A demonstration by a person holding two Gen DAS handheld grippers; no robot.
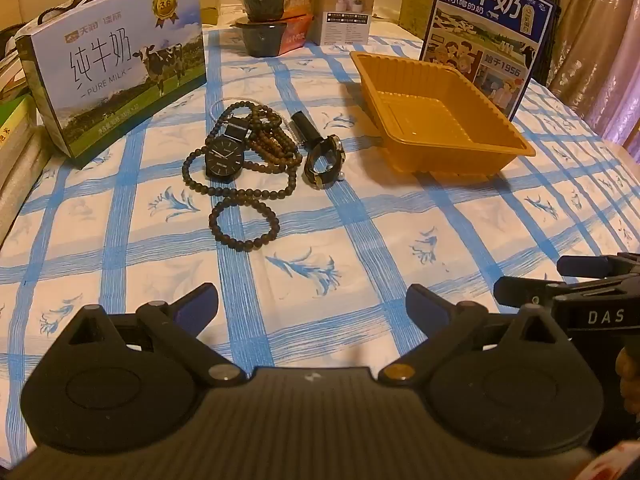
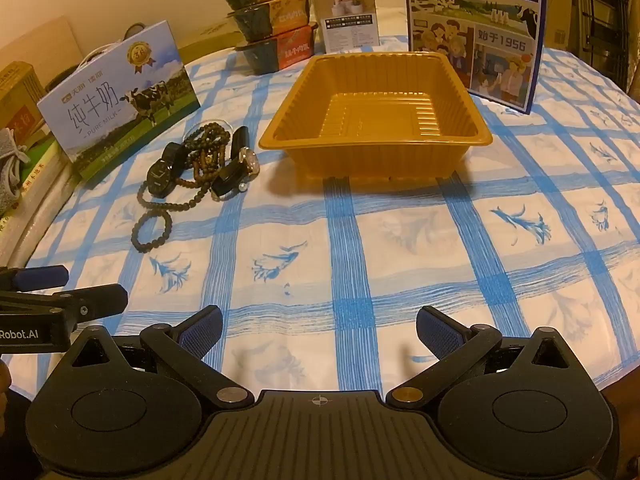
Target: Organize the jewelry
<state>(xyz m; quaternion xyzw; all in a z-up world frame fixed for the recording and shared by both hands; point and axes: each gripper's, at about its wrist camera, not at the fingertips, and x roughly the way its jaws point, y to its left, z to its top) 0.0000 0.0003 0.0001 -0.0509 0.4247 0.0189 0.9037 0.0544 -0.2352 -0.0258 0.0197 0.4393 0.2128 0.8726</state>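
Note:
A pile of jewelry lies on the blue-checked tablecloth: a black-faced watch [image 1: 224, 159], dark bead strings [image 1: 244, 222], brown bead bracelets [image 1: 276, 140] and a second watch with a metal case [image 1: 325, 159]. The pile also shows in the right wrist view, with the black watch [image 2: 159, 178] and second watch [image 2: 240, 168]. An empty orange plastic tray [image 1: 486, 146] [image 2: 276, 140] stands right of the pile. My left gripper [image 1: 312, 308] is open and empty, well short of the pile. My right gripper [image 2: 319, 332] is open and empty, facing the tray from a distance.
A pure-milk carton [image 1: 116, 64] stands left of the jewelry. A blue milk box [image 1: 486, 28] stands behind the tray. Stacked food bowls [image 1: 272, 12] and a small white box [image 1: 346, 12] are at the back. Books lie at the left edge [image 1: 16, 136].

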